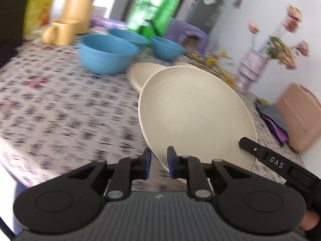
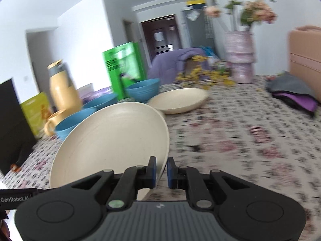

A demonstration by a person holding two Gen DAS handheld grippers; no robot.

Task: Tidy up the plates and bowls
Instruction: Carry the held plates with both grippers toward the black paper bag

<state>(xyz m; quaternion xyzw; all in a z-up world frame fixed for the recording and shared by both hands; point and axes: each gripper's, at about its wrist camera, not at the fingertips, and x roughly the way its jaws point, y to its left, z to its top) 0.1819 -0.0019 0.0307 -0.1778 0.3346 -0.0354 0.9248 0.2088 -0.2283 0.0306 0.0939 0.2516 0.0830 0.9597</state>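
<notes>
nearest my left camera is the left gripper (image 1: 158, 161), its two blue-padded fingers (image 1: 148, 163) drawn close and pinched on the near rim of a cream plate (image 1: 197, 116). the plate is lifted off the table and tilted, its hollow face turned toward the camera. at the plate's lower right edge, a black finger of the right gripper (image 1: 252, 147) touches the rim, lettered "das".

in my right camera, the right gripper (image 2: 161, 169) shows the same sort of grip: its blue pads (image 2: 153, 170) are nearly together and clamped on the right-hand rim of the cream plate (image 2: 112, 140), which leans up and away to the left. so both of my grippers hold one plate, one at each side of its edge.

below it lies the table under a floral tablecloth (image 1: 60, 104), blurred. a second cream plate (image 2: 178, 100) rests flat on the cloth, farther off. three blue bowls (image 1: 108, 54) stand in a loose group beyond, apart from one another, the nearest one largest in the left view. behind them are a yellow mug (image 1: 60, 31) and a tall yellow flask (image 1: 79, 6), just beside each other, and a green box (image 1: 154, 14). toward the wall side stands a pale pink vase (image 2: 239, 56) with flowers, yellow blossoms (image 2: 206, 76) strewn at its foot, and a pink case (image 1: 299, 114) with folded dark cloth (image 2: 293, 92) near it.
</notes>
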